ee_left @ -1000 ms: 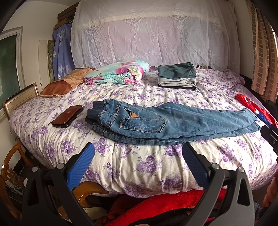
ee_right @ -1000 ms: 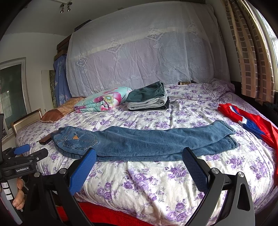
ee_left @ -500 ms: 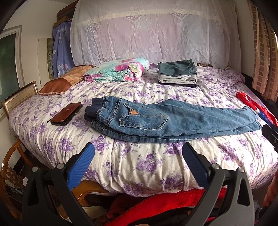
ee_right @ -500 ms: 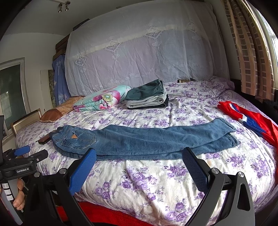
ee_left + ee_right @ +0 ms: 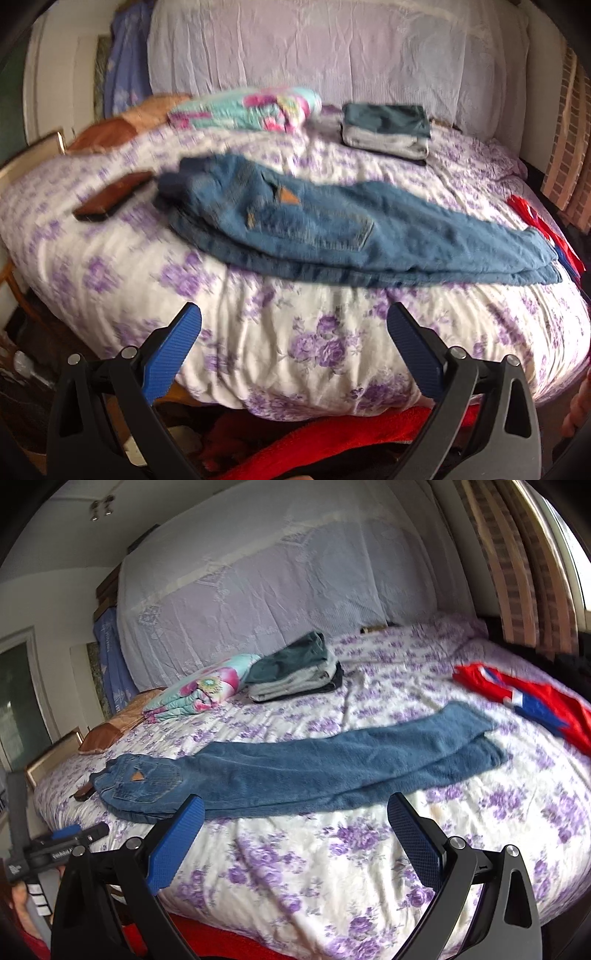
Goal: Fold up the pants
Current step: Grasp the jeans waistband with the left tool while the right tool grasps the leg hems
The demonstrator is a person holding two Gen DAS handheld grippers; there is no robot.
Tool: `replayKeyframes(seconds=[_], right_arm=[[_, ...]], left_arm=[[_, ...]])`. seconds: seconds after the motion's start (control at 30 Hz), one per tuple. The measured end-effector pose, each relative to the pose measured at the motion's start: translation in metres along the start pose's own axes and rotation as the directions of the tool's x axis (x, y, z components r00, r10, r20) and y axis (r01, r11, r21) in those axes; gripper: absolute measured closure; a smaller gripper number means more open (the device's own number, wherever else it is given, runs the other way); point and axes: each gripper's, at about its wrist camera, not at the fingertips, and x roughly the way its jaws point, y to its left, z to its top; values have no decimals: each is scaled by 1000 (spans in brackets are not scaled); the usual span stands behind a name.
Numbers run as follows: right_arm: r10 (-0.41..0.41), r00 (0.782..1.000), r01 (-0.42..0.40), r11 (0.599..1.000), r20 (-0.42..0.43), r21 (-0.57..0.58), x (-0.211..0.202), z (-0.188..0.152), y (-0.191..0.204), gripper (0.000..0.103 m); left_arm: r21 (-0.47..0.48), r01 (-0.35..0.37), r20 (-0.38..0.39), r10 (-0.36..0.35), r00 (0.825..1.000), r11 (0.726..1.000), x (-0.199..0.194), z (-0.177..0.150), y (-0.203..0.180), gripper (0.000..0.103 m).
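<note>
Blue jeans [image 5: 332, 229] lie flat on the floral bed, folded lengthwise, waist at the left and leg ends at the right. They also show in the right wrist view [image 5: 314, 768]. My left gripper [image 5: 293, 325] is open and empty, above the bed's near edge, short of the waist end. My right gripper [image 5: 295, 812] is open and empty, close to the jeans' near edge at mid-leg. The left gripper also shows at the left edge of the right wrist view [image 5: 59, 845].
A stack of folded clothes [image 5: 388, 129] and a floral pillow [image 5: 243, 112] sit at the back. A dark phone case [image 5: 110, 199] lies left of the waist. A red and blue garment [image 5: 528, 701] lies at the right. Red cloth [image 5: 332, 443] hangs below the bed edge.
Both grippers have moved forward toward the bed and jeans, which now appear larger and blurred. The jeans have not moved.
</note>
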Motion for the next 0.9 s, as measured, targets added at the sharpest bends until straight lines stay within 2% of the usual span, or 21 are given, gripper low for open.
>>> replayKeyframes(seconds=[0.13, 0.27, 0.47, 0.53, 0.67, 0.77, 0.83, 0.87, 0.9], right_arm=[[63, 997, -60, 996, -38, 62, 21, -5, -22, 4], [101, 994, -97, 988, -33, 122, 34, -6, -47, 4], [45, 999, -44, 975, -1, 216, 46, 5, -84, 4], [29, 999, -24, 967, -16, 254, 53, 9, -97, 4], [72, 996, -51, 942, -51, 332, 74, 24, -120, 4], [93, 993, -56, 922, -77, 384, 88, 34, -133, 4], [126, 986, -68, 899, -106, 434, 100, 39, -143, 4], [142, 982, -71, 888, -123, 455, 106, 39, -147, 5], [165, 976, -78, 873, -140, 482, 113, 39, -153, 6]], left_arm=[[-26, 7, -42, -8, 999, 1000, 27, -5, 9, 5], [-68, 25, -93, -32, 995, 997, 53, -8, 19, 5], [11, -76, -63, 77, 995, 997, 69, -14, 6, 4], [-6, -71, -66, 71, 995, 997, 70, -12, 8, 4], [-18, -13, -111, 11, 994, 1000, 69, -4, 17, 4], [-56, 82, -148, -90, 985, 995, 65, 3, 31, 5], [-149, 175, -146, -197, 970, 973, 60, 11, 48, 5], [-204, 226, -132, -256, 958, 952, 57, 17, 59, 5], [-235, 249, -122, -283, 951, 939, 54, 23, 67, 5]])
